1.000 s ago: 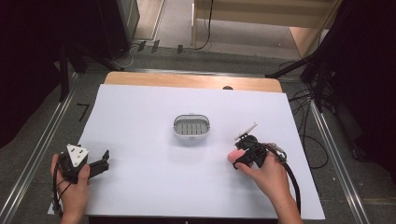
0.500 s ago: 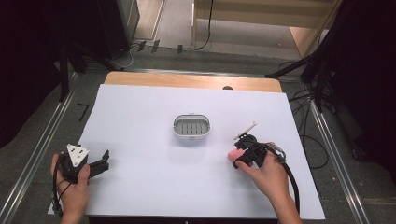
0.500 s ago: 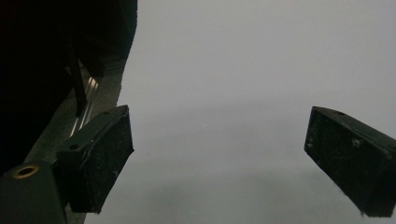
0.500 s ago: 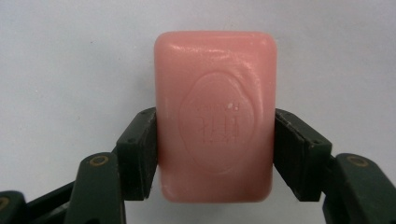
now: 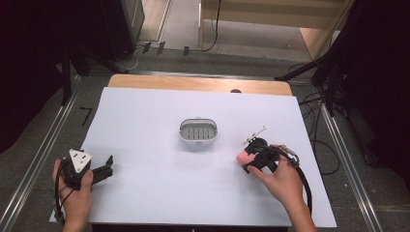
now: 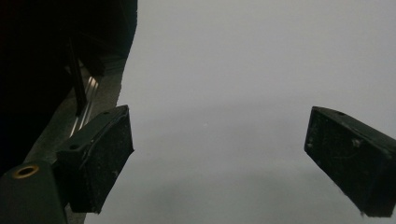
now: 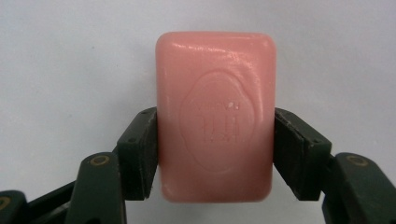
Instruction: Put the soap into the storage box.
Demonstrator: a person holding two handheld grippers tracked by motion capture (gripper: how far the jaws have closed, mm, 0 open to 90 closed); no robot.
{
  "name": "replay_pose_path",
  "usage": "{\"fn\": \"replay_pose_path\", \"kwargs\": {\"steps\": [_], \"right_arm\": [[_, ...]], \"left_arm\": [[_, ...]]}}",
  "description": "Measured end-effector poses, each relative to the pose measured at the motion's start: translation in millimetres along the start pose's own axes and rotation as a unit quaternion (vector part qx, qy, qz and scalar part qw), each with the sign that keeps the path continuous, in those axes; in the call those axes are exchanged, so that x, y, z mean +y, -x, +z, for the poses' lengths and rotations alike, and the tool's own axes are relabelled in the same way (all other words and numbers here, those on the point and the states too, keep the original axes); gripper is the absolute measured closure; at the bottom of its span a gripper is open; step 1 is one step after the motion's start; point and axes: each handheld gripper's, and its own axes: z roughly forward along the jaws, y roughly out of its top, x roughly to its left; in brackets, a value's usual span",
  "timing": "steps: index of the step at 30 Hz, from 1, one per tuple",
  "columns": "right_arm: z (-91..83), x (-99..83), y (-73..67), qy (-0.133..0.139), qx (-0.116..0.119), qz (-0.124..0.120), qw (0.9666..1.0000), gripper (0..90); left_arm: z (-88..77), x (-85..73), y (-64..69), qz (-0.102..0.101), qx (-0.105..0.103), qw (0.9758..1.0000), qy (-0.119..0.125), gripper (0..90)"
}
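Note:
A pink bar of soap [image 7: 215, 116] lies flat on the white sheet, stamped face up. My right gripper [image 7: 215, 154] is shut on it, one pad pressed on each long side, after its jaws closed in on the bar over the last second. In the high view the soap [image 5: 242, 157] and the right gripper [image 5: 247, 160] sit right of centre, a short way from a white oval soap dish [image 5: 198, 130] with a slotted floor. At the sheet's near left edge my left gripper [image 5: 107, 166] rests in a hand; its jaws stand wide open [image 6: 219, 158] with nothing between them.
A white sheet [image 5: 145, 125] covers most of the wooden table, whose far edge [image 5: 193, 83] shows bare. Metal rails run along both sides, and cables lie on the floor at the right [image 5: 319, 130]. The right gripper's cable [image 5: 304, 179] trails back over the wrist.

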Motion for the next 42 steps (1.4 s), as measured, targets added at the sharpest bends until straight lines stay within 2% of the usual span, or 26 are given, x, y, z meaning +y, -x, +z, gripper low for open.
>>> {"fn": "replay_pose_path", "kwargs": {"steps": [8,11,13,17,19,23,26,32,34,37,39,42], "right_arm": [[-4.2,4.4,-1.4,0.024,-0.006,-0.048,0.9985,38.8],[-5.1,5.6,-1.1,0.023,-0.004,-0.056,0.9982,38.8],[-6.3,8.6,-1.2,0.022,0.015,-0.069,0.9973,38.8],[-9.1,13.1,-3.6,0.027,0.009,-0.088,0.9957,38.8],[-10.7,15.5,-3.6,0.034,0.015,-0.092,0.995,38.8],[-14.1,20.5,-5.0,0.037,0.006,-0.109,0.9934,38.8],[-17.1,24.9,-5.7,0.04,0.015,-0.119,0.992,38.8],[-20.9,32.2,-7.6,0.047,0.013,-0.135,0.9897,38.8],[-23.3,35.9,-8.3,0.057,0.015,-0.149,0.9871,38.8],[-25.2,39.5,-8.7,0.062,0.018,-0.159,0.9852,38.7],[-25.6,41.8,-8.7,0.068,0.016,-0.174,0.9823,38.8],[-26.3,45.2,-8.9,0.074,0.018,-0.18,0.9807,38.8]], "left_arm": [[-0.3,-0.1,0.5,0.001,0.0,1.0,0.0,8.6],[-0.1,0.0,0.5,0.001,0.0,1.0,0.001,8.6],[-0.1,0.0,0.5,0.001,0.0,1.0,0.0,8.6],[-0.2,-0.1,0.6,0.001,0.0,1.0,0.001,8.6],[-0.2,0.0,0.5,0.001,0.0,1.0,0.001,8.6],[-0.2,-0.1,0.3,0.001,0.0,1.0,0.0,8.6],[-0.2,-0.1,0.2,0.001,0.0,1.0,0.001,8.6],[-0.3,-0.2,0.3,0.001,0.0,1.0,0.001,8.6],[-0.3,-0.2,0.4,0.001,0.0,1.0,0.001,8.6],[-0.3,-0.2,0.4,0.001,0.001,1.0,0.001,8.6],[-0.4,-0.1,0.4,0.002,0.0,1.0,0.001,8.6],[-0.4,-0.2,0.4,0.001,0.001,1.0,0.002,8.6]]}}
